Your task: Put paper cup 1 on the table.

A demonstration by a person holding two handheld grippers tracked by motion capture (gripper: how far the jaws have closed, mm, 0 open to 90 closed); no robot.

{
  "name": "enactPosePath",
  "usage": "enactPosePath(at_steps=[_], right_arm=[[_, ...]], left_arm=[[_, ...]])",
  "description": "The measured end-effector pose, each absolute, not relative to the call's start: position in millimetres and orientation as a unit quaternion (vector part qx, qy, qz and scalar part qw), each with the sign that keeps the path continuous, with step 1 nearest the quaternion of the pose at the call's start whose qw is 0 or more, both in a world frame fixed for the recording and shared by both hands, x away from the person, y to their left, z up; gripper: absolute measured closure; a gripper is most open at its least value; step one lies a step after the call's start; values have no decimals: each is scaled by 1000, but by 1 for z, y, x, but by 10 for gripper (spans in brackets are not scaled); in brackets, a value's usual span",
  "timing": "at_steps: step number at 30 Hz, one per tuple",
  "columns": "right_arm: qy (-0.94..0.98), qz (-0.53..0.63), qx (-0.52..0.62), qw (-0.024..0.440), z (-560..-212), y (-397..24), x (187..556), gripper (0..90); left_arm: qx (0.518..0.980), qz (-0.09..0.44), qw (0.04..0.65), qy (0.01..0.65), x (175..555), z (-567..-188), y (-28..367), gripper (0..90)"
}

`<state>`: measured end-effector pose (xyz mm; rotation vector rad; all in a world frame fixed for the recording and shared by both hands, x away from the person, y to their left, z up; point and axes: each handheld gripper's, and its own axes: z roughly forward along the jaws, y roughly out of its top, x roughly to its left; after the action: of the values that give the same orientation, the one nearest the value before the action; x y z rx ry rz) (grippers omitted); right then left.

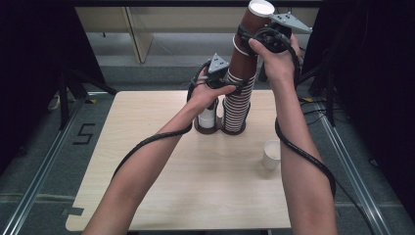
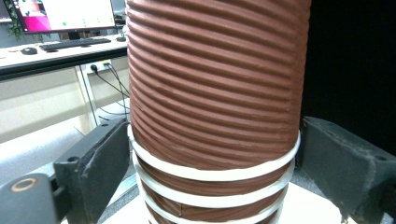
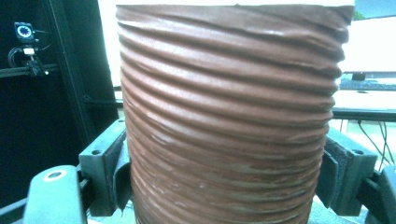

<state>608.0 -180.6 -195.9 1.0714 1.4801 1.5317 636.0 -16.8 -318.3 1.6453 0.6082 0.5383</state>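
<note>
Two grippers clamp the cup stack (image 1: 241, 93) at upper centre: left gripper (image 1: 230, 84) low, right gripper (image 1: 247, 36) on the top cup (image 1: 249, 44); bare table (image 1: 147, 147) lies lower left.

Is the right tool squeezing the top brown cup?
Touching. In the right gripper view, both pads of the right tool press against the ribbed sides of the top brown cup, with no gap showing.
</note>
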Motion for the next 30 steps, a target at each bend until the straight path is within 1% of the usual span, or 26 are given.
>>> enactPosePath(at_steps=[17,25,30], right_arm=[[555,618,422,363,-177,-199,592,199],[550,617,433,361,-181,-215,582,199],[545,617,436,363,-184,-230,572,199]], left_arm=[[712,231,608,263,637,-318,-17,95],[710,225,614,260,636,-318,-15,102],[711,227,615,254,629,-313,-8,98]])
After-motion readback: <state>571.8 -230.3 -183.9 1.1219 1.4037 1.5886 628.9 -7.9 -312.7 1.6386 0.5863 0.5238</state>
